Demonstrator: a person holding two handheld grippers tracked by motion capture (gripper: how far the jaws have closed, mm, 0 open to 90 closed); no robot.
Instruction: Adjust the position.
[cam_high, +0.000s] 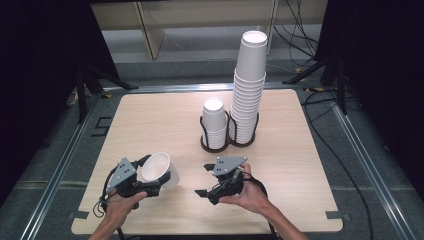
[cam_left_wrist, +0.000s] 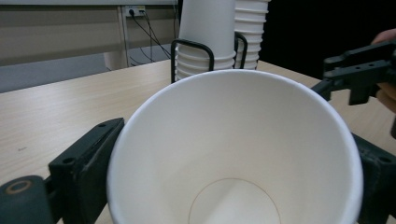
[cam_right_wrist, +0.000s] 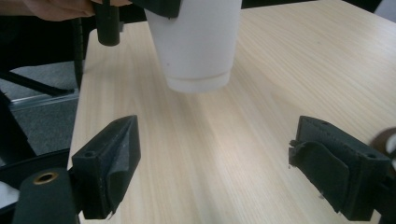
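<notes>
Now, high view: your left gripper (cam_high: 152, 181) clamps a cup (cam_high: 161, 170) lying on its side, mouth toward you, axis pointing right at your right gripper (cam_high: 206, 180) | left gripper view: jaws flank the cup (cam_left_wrist: 236, 149); stacks (cam_left_wrist: 219, 37) beyond | right gripper view: jaws wide, empty; cup (cam_right_wrist: 196, 42) base faces them, above the table (cam_right_wrist: 261, 107).

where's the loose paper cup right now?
In the high view the paper cup sits front-left, tilted, clamped in the left gripper, with the right gripper beside it and the cup stacks behind.
</notes>
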